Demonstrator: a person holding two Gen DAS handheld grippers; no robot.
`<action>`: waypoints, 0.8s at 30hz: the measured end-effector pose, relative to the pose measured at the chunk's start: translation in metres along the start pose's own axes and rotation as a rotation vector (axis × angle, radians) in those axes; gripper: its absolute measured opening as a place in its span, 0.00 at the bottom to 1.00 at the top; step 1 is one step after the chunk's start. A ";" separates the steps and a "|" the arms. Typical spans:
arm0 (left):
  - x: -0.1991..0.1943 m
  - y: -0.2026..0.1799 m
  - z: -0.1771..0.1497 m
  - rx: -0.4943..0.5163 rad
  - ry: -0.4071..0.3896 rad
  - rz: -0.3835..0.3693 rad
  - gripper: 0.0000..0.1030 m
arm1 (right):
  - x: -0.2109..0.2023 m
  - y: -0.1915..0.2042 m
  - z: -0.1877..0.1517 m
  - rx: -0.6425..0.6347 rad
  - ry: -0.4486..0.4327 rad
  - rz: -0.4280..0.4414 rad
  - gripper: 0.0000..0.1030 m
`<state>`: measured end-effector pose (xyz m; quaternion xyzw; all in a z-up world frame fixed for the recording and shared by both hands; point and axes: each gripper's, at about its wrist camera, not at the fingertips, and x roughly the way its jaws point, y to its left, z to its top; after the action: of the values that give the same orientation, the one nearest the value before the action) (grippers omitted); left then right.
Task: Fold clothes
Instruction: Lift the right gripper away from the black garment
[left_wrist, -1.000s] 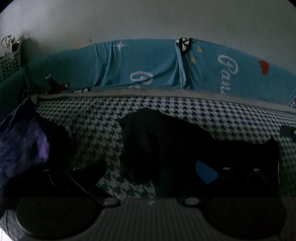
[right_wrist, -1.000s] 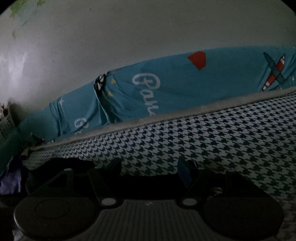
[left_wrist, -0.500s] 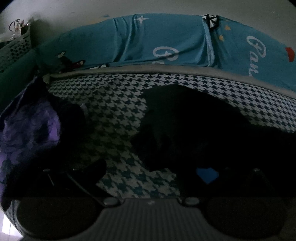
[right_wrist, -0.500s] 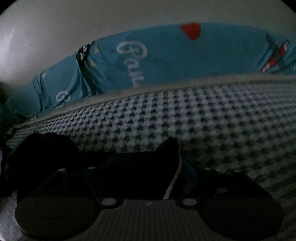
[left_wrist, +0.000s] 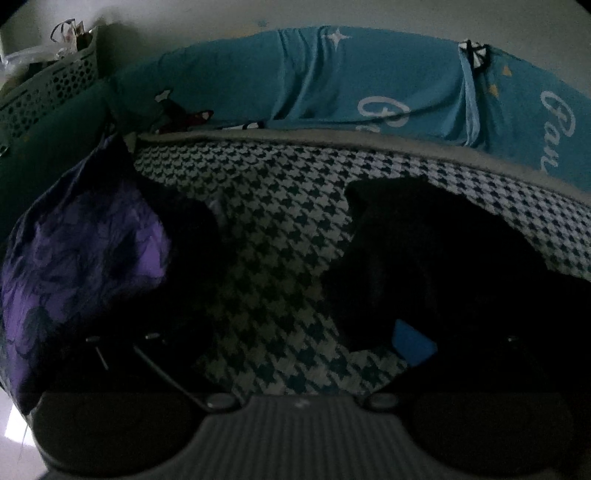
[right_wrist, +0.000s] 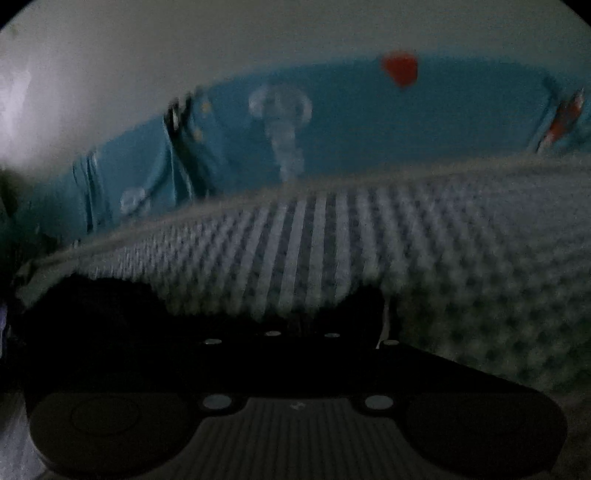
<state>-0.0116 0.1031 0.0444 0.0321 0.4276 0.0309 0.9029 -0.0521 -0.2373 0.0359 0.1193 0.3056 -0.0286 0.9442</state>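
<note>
Black garment (left_wrist: 443, 258) lies on the houndstooth bed cover (left_wrist: 280, 236), long axis running from 10 toward 4 o'clock. Left gripper (left_wrist: 295, 354) stands open beside its near edge. Right gripper (right_wrist: 295, 332) has just closed on the dark cloth.

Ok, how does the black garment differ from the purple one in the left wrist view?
The black garment is plain and dark; the purple garment carries a leafy print. The black garment lies spread fairly flat at centre-right; the purple garment is bunched in a heap at the left edge. Both appear to rest on the houndstooth cover.
</note>
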 end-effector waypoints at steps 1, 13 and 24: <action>-0.001 0.000 0.000 -0.003 -0.005 -0.005 1.00 | -0.006 -0.003 0.004 0.010 -0.031 -0.028 0.03; -0.002 0.014 0.012 -0.096 -0.014 0.046 1.00 | -0.018 -0.014 0.017 0.102 -0.054 0.028 0.15; 0.012 0.024 0.001 -0.076 0.061 0.033 1.00 | 0.013 0.071 0.005 -0.031 0.031 0.285 0.54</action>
<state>-0.0039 0.1282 0.0374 0.0038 0.4528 0.0628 0.8894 -0.0298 -0.1698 0.0466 0.1472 0.3003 0.1123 0.9357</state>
